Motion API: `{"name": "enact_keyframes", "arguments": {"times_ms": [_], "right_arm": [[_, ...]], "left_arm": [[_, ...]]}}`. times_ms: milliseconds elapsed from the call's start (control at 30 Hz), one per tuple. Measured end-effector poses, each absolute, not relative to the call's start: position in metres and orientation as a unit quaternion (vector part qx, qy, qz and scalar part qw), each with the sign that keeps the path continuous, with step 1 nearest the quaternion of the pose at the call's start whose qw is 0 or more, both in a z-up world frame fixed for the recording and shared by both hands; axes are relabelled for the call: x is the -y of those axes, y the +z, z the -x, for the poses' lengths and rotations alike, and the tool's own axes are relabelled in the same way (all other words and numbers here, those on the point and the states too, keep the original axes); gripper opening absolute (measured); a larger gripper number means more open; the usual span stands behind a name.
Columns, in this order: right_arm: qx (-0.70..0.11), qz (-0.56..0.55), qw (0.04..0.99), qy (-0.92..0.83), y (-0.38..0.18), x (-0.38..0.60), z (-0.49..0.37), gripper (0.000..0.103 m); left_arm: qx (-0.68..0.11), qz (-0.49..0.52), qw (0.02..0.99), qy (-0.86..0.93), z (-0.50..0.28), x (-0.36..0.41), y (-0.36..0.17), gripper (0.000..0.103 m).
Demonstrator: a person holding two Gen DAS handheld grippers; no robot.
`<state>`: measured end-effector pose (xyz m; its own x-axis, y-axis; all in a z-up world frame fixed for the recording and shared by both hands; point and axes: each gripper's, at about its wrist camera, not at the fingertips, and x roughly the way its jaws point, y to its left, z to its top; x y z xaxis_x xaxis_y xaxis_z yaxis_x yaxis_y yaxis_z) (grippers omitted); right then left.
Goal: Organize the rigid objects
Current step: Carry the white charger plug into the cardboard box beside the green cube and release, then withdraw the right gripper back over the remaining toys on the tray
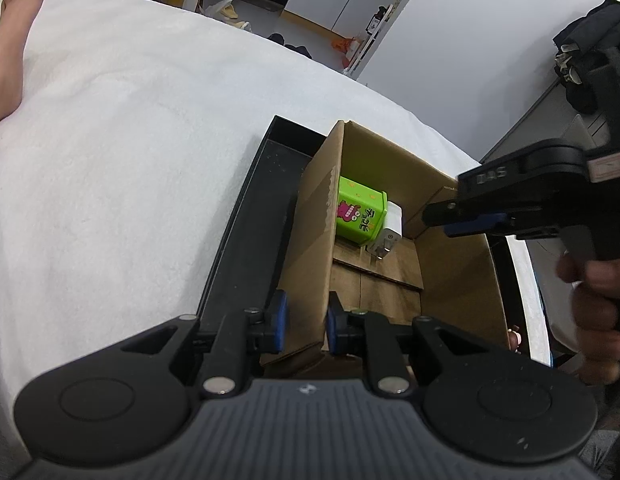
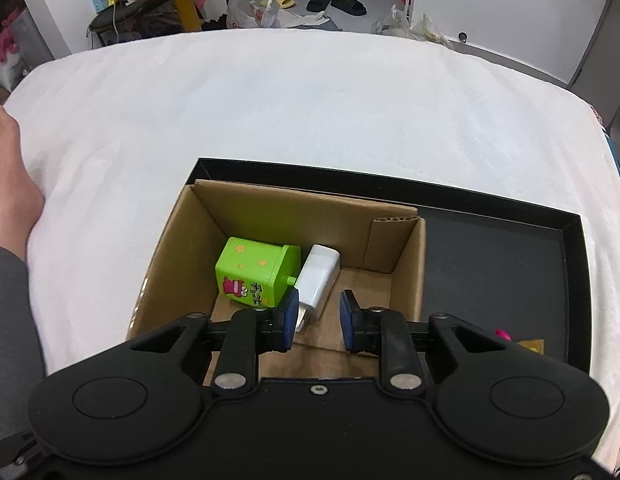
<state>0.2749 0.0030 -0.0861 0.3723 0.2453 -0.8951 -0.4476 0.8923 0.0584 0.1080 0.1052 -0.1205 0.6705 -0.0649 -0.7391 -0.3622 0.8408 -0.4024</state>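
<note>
An open cardboard box [image 2: 170,248] stands in a shallow black tray [image 2: 494,272] on a white bed. Inside it lies a green cartoon-printed box [image 2: 256,272] on its side, and a white plug charger [image 2: 318,276] leans against it. My left gripper [image 1: 306,324] is shut on the box's near left wall [image 1: 318,216], one blue pad on each side. The green box [image 1: 358,210] and charger [image 1: 386,228] lie beyond it. My right gripper [image 2: 320,318] hovers over the box just above the charger's prongs, jaws narrowly apart, nothing between them. It reaches in from the right [image 1: 446,220].
The black tray [image 1: 250,216] has bare floor left of the box. A pink item [image 2: 502,334] and a yellow packet [image 2: 530,346] lie in its near right corner. A person's bare foot [image 2: 10,168] rests on the sheet at far left. A hand [image 1: 598,300] holds the right gripper.
</note>
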Motion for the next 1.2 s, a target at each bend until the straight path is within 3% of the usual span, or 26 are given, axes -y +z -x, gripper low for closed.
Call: {"name": "enact_keyframes", "arguments": {"times_ms": [133,233,400,633,900,1200], "right_arm": [[-0.522,0.081,0.821,0.218,-0.075,0.008,-0.271,0.030],[-0.521,0.065,0.822,0.220,-0.066,0.019,-0.268,0.048],[-0.499,0.068,0.836,0.219,-0.047,0.036,-0.261,0.067],[-0.485,0.076,0.850,0.189,-0.036,0.067,-0.255,0.078],[-0.493,0.055,0.853,0.166,-0.037,0.101,-0.252,0.078],[-0.500,0.012,0.850,0.163,-0.035,0.126,-0.250,0.091]], "left_arm": [[-0.396,0.264,0.875,0.087,-0.108,-0.104,-0.120,0.018],[-0.396,0.262,0.876,0.088,-0.108,-0.103,-0.119,0.018],[-0.396,0.261,0.876,0.089,-0.109,-0.102,-0.119,0.018],[-0.396,0.257,0.877,0.090,-0.109,-0.101,-0.119,0.018],[-0.397,0.253,0.877,0.093,-0.109,-0.100,-0.119,0.018],[-0.399,0.250,0.877,0.098,-0.111,-0.099,-0.120,0.018]]}}
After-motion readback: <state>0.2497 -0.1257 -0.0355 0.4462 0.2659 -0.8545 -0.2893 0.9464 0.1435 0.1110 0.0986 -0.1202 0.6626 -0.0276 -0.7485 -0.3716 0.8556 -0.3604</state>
